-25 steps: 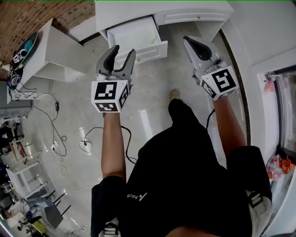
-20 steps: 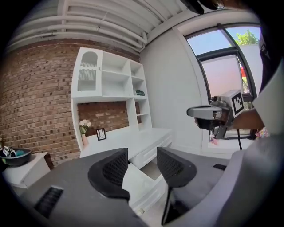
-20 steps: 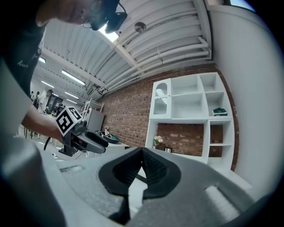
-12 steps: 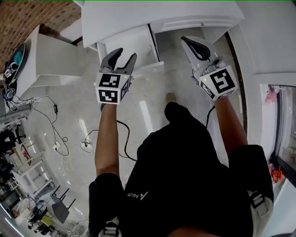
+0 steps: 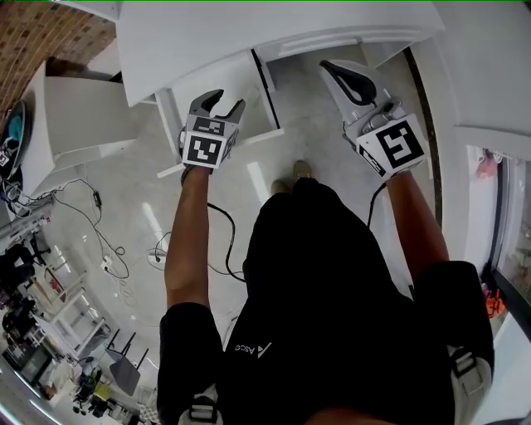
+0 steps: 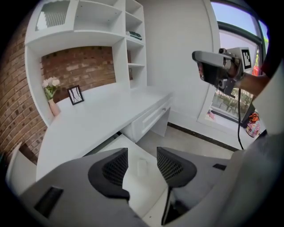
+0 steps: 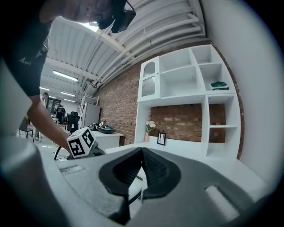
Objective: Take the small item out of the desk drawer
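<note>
Lying in the open white desk drawer (image 5: 249, 83), a small pale flat item (image 6: 142, 166) is seen between the spread jaws of the left gripper (image 5: 226, 100), held over the drawer. Further right, the right gripper (image 5: 328, 66) is held near the white desk (image 5: 249, 25), jaws pressed together on nothing

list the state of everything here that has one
desk drawer: pulled open
small item: lying on the drawer floor, not gripped
left gripper: jaws apart, empty, above the open drawer
right gripper: jaws together, nothing in them
second drawer: closed
picture frame: standing upright on the desk
</note>
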The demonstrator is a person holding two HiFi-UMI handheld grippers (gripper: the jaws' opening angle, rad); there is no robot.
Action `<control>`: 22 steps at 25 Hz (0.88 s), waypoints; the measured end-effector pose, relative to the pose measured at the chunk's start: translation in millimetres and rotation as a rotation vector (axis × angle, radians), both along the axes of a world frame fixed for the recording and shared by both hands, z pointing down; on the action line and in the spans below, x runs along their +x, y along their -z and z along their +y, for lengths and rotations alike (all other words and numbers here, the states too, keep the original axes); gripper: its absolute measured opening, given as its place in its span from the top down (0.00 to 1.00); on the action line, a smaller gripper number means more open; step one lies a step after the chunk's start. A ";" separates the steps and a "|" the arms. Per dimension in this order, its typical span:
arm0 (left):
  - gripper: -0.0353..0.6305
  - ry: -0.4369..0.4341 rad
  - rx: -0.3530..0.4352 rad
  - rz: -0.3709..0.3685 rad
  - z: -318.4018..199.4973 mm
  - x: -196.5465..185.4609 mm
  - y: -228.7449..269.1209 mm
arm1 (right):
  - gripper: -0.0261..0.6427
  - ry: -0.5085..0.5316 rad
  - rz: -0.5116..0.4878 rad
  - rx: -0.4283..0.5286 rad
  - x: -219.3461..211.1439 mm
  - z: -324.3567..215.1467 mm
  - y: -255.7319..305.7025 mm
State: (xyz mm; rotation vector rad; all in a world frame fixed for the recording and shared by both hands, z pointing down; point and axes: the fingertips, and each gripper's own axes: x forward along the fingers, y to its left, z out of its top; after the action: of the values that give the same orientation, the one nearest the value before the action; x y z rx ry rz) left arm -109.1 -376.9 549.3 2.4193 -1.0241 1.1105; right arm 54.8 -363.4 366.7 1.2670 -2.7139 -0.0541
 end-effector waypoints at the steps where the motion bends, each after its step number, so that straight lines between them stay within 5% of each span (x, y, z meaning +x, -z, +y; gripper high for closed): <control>1: 0.65 -0.010 -0.022 -0.012 -4.1 1.3 -10.4 | 0.96 -0.010 0.001 -0.008 2.2 -4.4 -4.2; 22: 0.65 -0.067 -0.369 -0.181 -50.6 33.2 -216.8 | 0.96 -0.203 0.025 -0.192 69.8 -53.0 -114.5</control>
State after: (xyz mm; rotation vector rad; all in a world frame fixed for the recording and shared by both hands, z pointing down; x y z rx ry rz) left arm -75.9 -427.5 766.1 2.1021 -0.7139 1.4217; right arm 124.7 -416.4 481.2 1.4625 -2.4836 0.2055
